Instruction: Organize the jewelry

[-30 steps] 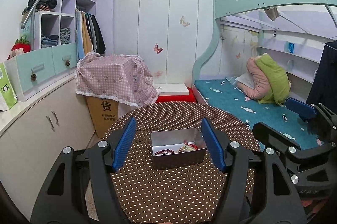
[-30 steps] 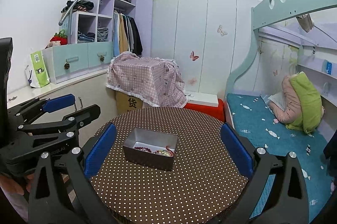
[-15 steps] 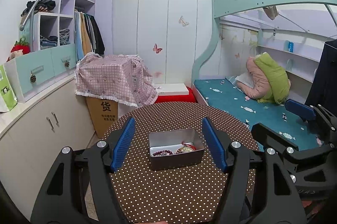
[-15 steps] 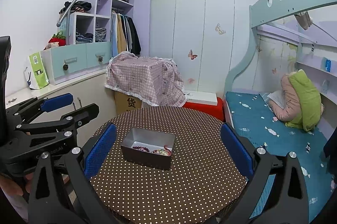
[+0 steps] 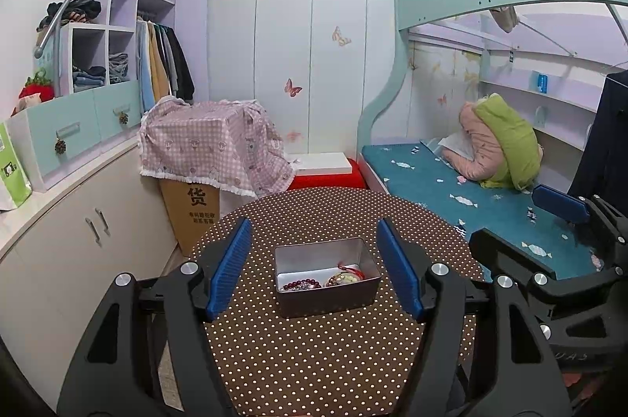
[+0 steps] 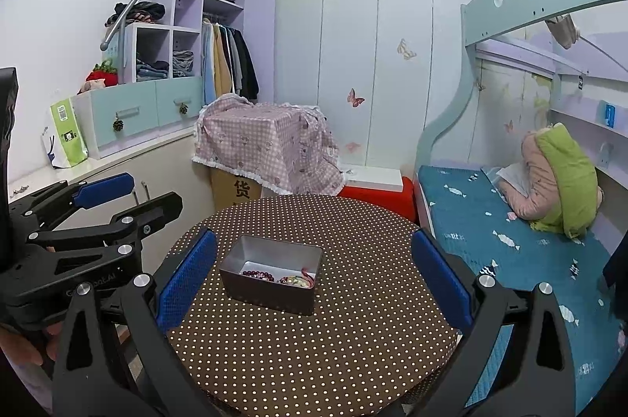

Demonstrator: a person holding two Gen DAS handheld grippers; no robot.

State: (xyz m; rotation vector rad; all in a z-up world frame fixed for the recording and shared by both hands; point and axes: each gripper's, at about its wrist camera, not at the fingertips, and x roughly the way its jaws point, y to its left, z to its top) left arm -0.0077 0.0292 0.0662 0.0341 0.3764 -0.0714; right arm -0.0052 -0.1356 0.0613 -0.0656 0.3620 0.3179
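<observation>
Left gripper (image 5: 314,274) reads clearly on my left wrist feed: its 2 blue pads stand well apart, gripping nothing, with the open metal tin (image 5: 327,275) framed in the gap between them and touched by neither. I find the tin resting on the round brown polka-dot table (image 5: 325,358). Inside it I see a dark red bead bracelet (image 5: 300,286) on the left and a cluster of pale beads with a red cord (image 5: 347,275) on the right. The right gripper (image 5: 549,221) shows at that feed's right edge, over the bed's side of the table.

On my right wrist feed, the right gripper (image 6: 314,283) has its 2 blue pads spread wide and empty. The tin (image 6: 271,277) sits left of centre between them, closer to the left pad, apart from both. The left gripper (image 6: 106,205) appears at the left edge, jaws parted, beside the table rim.
</observation>
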